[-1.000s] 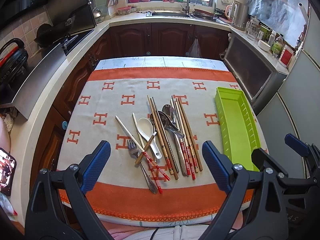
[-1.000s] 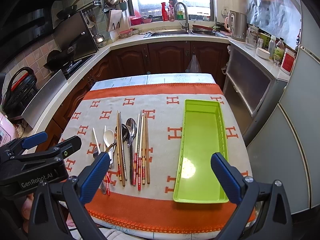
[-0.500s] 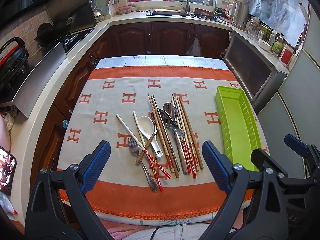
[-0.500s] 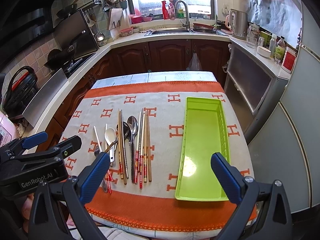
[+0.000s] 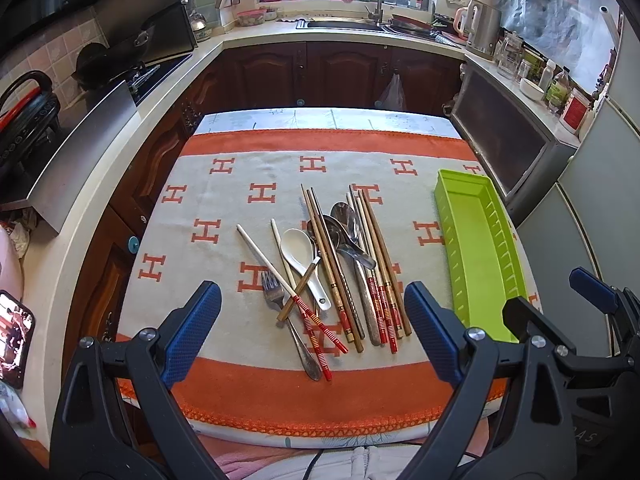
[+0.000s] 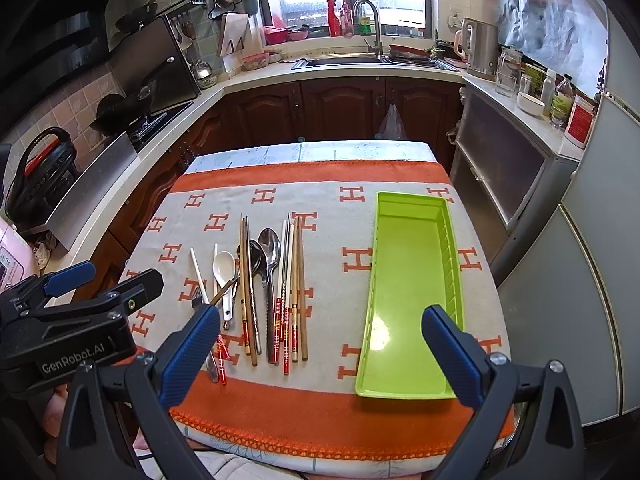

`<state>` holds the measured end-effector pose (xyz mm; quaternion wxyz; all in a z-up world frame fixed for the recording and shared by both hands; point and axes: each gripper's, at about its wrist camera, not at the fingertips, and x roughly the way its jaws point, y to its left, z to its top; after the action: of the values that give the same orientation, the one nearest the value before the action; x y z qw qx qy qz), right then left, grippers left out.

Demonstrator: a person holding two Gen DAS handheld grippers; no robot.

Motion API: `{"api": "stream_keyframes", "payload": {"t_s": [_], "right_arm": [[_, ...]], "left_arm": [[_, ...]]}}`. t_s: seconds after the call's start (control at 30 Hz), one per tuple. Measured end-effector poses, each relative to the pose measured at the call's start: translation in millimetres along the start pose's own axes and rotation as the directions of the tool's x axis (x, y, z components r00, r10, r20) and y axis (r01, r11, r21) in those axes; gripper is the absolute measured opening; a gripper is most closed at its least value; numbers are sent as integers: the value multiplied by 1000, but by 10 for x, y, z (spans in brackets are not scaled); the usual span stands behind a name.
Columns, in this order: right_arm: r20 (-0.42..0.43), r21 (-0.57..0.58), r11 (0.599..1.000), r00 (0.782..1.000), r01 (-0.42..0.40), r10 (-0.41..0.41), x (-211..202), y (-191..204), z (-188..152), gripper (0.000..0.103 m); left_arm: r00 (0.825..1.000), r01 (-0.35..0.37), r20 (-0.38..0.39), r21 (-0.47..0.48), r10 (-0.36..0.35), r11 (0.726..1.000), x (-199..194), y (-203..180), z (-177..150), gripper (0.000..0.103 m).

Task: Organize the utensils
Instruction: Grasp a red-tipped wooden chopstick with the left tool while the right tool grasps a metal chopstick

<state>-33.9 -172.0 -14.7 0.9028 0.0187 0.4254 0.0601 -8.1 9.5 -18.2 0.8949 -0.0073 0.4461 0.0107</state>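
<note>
Green plastic tray (image 6: 412, 280) lies empty at the right of the table, well apart from the loose heap of chopsticks (image 5: 374, 256), metal spoons (image 5: 346, 228), a white ceramic spoon (image 5: 298, 250) and a fork (image 5: 276, 292) at centre; nothing sorted yet, by my reading the task is at its very start. Left gripper (image 5: 312, 332) and right gripper (image 6: 320, 348) both hover over the near edge, jaws spread wide, holding nothing. Next move likely calls for lowering onto one piece; crossed chopsticks overlie the spoons and fork, so singling one out looks awkward.
</note>
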Motion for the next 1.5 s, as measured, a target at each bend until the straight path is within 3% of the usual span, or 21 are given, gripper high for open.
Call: {"api": "stream_keyframes", "payload": {"t_s": [0.4, 0.6, 0.7, 0.83, 1.0, 1.07, 1.2, 1.33, 1.5], "right_arm": [[-8, -30, 1000, 1000, 3, -3, -56, 107, 54, 101], [34, -92, 995, 999, 38, -35, -108, 214, 217, 101], [46, -121, 993, 999, 14, -8, -96, 275, 347, 101], [50, -131, 991, 998, -28, 35, -2, 349, 519, 101], [-6, -113, 987, 993, -118, 118, 299, 415, 684, 100], [-33, -130, 982, 991, -134, 131, 435, 487, 700, 90], [-142, -133, 975, 977, -180, 162, 833, 630, 675, 86], [-234, -120, 964, 950, -237, 205, 1185, 757, 582, 68], [-311, -107, 954, 921, -281, 236, 1457, 882, 451, 54]], "left_arm": [[1000, 24, 9, -21, -24, 999, -46, 60, 52, 92], [999, 25, 39, -39, -24, 999, -79, 214, 146, 92], [999, 23, 36, -54, -21, 998, -92, 377, 258, 92], [997, 71, 10, -98, -70, 993, -70, 675, 420, 93], [997, 77, 25, -166, -74, 983, 26, 1082, 528, 93], [997, 73, 13, -190, -72, 979, 129, 1231, 547, 93], [998, 47, -21, -208, -53, 977, 391, 1409, 515, 92], [995, 44, -75, -200, -60, 979, 751, 1447, 405, 91], [978, 38, -191, -208, -79, 977, 1295, 1423, 248, 83]]}}
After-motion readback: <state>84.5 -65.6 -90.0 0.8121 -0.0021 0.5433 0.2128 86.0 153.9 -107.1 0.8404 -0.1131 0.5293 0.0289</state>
